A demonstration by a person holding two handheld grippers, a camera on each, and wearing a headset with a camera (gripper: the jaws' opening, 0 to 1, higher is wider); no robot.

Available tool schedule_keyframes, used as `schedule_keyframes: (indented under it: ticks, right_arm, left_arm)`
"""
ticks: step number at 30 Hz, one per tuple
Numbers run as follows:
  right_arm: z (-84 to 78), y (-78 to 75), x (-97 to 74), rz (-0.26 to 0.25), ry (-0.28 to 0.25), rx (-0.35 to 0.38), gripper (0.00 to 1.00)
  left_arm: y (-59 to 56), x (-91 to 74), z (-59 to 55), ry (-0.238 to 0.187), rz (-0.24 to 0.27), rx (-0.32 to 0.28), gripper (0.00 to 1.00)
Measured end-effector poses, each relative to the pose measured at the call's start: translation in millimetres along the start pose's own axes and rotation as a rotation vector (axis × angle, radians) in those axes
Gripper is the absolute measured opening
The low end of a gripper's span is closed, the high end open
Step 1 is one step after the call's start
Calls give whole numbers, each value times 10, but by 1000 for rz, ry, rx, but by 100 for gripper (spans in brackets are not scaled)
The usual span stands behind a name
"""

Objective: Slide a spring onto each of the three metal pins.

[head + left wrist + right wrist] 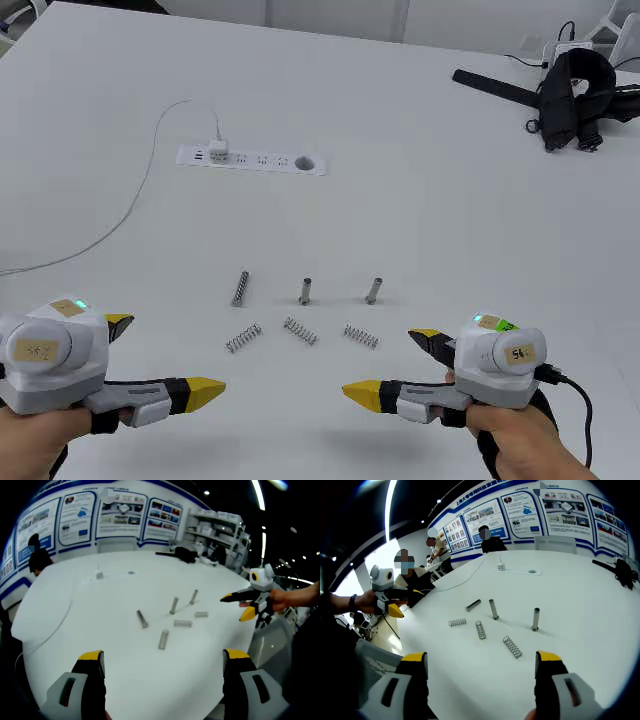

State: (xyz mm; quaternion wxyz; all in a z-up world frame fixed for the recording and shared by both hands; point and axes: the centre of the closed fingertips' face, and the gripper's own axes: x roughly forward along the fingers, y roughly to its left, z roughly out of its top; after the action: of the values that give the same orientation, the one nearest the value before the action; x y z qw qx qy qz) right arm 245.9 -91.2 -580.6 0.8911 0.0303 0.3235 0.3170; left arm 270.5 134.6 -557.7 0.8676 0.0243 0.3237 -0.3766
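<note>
Springs point(300, 331) lie loose in a row on the white surface point(420, 220), just before three pins point(305, 290); left claw point(173, 352) and right claw point(378, 362) hover spread, empty.

Lab or demo hall, not a home: curved wall of blue-and-white info posters point(555, 510), equipment shelves point(215, 527), strip ceiling lights point(259, 495), big white worktable point(420, 220) with a power strip point(252, 160), people point(492, 541) at its far edge.
</note>
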Motion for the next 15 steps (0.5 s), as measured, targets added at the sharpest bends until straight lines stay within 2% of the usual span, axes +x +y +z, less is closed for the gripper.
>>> schedule_keyframes:
  ticks: [15]
  right_arm:
    - [-12, -6, 5, -2, 4, 5, 90]
  left_arm:
    - [-6, 7, 31, -5, -6, -3, 100]
